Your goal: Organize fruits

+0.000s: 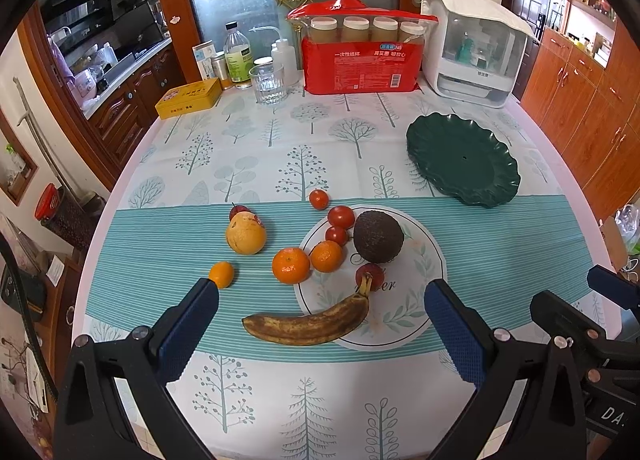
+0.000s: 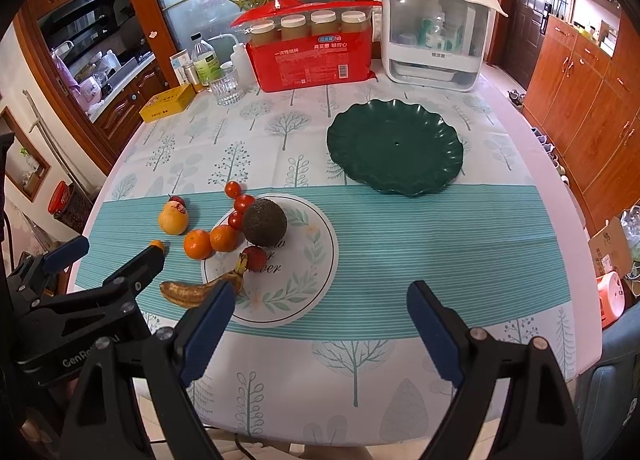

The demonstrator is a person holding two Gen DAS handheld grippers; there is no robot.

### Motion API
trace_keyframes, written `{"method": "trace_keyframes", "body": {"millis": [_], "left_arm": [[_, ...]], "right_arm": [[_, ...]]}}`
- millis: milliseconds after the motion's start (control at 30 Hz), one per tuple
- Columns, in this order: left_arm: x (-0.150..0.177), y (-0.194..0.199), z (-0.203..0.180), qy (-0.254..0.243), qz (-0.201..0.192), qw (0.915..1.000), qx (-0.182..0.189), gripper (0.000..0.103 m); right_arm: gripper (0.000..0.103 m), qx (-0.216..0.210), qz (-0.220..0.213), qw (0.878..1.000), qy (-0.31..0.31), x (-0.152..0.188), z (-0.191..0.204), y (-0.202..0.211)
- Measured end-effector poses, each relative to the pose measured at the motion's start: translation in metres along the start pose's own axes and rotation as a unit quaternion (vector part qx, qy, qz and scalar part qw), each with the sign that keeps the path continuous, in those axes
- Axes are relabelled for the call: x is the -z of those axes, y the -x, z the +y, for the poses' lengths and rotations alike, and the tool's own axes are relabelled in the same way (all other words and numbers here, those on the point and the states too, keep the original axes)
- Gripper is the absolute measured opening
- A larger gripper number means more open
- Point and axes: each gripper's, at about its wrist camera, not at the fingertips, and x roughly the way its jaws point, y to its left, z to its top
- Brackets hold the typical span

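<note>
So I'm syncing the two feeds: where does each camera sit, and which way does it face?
Left wrist: on the left hand-held gripper, facing across the table at the banana; its own open fingers show, with the right gripper at the right edge.
Right wrist: on the right hand-held gripper, facing the green plate; its open fingers show.
Shared: fruit, plate.

Fruits [image 1: 316, 256] lie left of the plate [image 1: 464, 158].

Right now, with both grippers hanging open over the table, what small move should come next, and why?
Probably ease the left gripper down onto the brown-spotted banana. Its jaws are open with the banana lying between them in its own view, the nearest fruit. The dark green scalloped plate sits bare, so no fruit looks sorted yet. The right gripper is also open, over bare cloth.
</note>
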Motion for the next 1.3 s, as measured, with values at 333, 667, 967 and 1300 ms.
{"method": "trace_keyframes", "body": {"millis": [333, 667, 967, 1300], "left_arm": [[0.000, 0.000, 0.000, 0.000, 0.000, 1.0000, -0.001, 0.102], [0.000, 0.000, 0.000, -0.001, -0.001, 1.0000, -0.001, 0.102], [0.001, 0.007, 0.002, -0.002, -0.009, 1.0000, -0.002, 0.102], [-0.004, 0.016, 0.011, -0.004, -0.025, 0.9997, -0.001, 0.102]], "right_arm": [[0.088, -0.001, -0.003, 1.000, -0.001, -0.002, -0.003, 0.004], [0.088, -0.001, -0.005, 1.000, -0.001, -0.003, -0.003, 0.006], [0.088, -0.002, -0.015, 1.000, 0.003, 0.000, 0.000, 0.012], [0.088, -0.001, -0.025, 1.000, -0.004, -0.002, 0.007, 0.016]]}}
